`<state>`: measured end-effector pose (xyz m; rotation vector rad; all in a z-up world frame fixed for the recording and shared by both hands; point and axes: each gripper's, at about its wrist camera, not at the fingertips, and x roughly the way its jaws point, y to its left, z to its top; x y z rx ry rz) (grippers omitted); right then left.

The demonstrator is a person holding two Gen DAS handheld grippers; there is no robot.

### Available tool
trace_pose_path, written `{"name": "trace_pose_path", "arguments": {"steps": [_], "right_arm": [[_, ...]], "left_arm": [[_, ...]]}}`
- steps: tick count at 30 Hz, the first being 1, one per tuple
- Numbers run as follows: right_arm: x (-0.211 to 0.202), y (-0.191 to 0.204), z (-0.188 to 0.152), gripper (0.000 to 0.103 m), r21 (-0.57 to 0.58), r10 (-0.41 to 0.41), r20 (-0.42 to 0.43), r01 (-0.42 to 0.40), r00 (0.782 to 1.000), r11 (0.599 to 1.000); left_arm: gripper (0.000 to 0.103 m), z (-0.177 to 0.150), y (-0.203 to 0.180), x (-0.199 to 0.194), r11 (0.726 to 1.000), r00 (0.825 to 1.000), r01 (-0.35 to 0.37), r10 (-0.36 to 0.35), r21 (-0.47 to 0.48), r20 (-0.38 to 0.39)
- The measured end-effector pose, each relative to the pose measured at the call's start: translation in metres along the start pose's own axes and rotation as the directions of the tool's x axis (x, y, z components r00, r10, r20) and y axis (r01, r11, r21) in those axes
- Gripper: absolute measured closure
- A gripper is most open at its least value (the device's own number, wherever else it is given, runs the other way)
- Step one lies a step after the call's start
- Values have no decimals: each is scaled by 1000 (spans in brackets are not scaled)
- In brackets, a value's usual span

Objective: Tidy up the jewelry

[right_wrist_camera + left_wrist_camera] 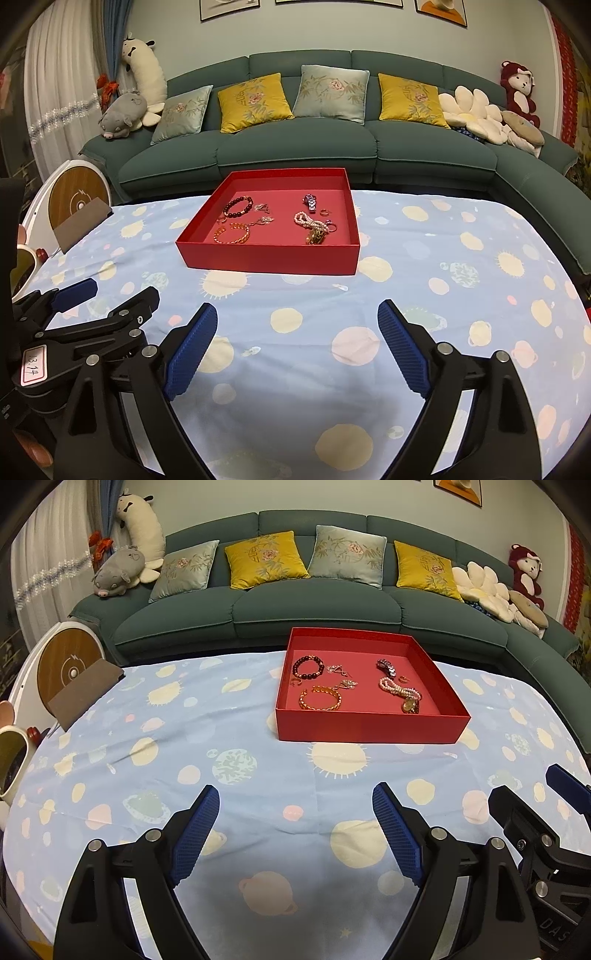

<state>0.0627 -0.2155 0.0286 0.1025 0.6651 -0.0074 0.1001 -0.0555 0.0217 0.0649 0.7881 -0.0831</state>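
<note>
A shallow red tray (pixel 369 731) sits on the planet-print tablecloth (pixel 221 768), holding a dark bead bracelet (pixel 307 667), an amber bangle (pixel 320 698) and pink pearls (pixel 397 688). The left gripper (pixel 295 830) and right gripper (pixel 297 350) hover near it, jaws spread wide and empty.

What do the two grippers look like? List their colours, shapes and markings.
Both match. The left gripper and the right gripper have black angular plastic frames with silver round bolts. Each has two fingers faced with blue ribbed pads. In the right wrist view the left gripper's body carries a white label with a red border and handwritten digits. White lettering shows on the right gripper's body, partly cut off.
</note>
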Motion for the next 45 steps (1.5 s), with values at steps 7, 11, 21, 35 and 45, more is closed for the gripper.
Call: {"name": "trace_pose_path", "arguments": {"steps": [7, 11, 21, 35, 45], "right_arm": [[1, 1, -4, 16, 2, -12, 0, 12, 1000, 1000], [0, 2, -5, 16, -3, -16, 2, 16, 1000, 1000], [0, 5, -5, 16, -12, -32, 2, 33, 999, 999], [2, 5, -6, 16, -14, -39, -2, 39, 999, 999], [2, 7, -10, 14, -9, -45, 7, 45, 999, 999]], "left_arm": [[21, -3, -2, -5, 999, 998, -42, 41, 10, 49], [21, -3, -2, -8, 998, 996, -54, 52, 16, 73], [21, -4, -3, -8, 999, 995, -47, 44, 27, 90], [21, -6, -4, -6, 997, 994, -63, 60, 33, 88], [21, -7, -2, -4, 998, 996, -63, 62, 15, 68]]}}
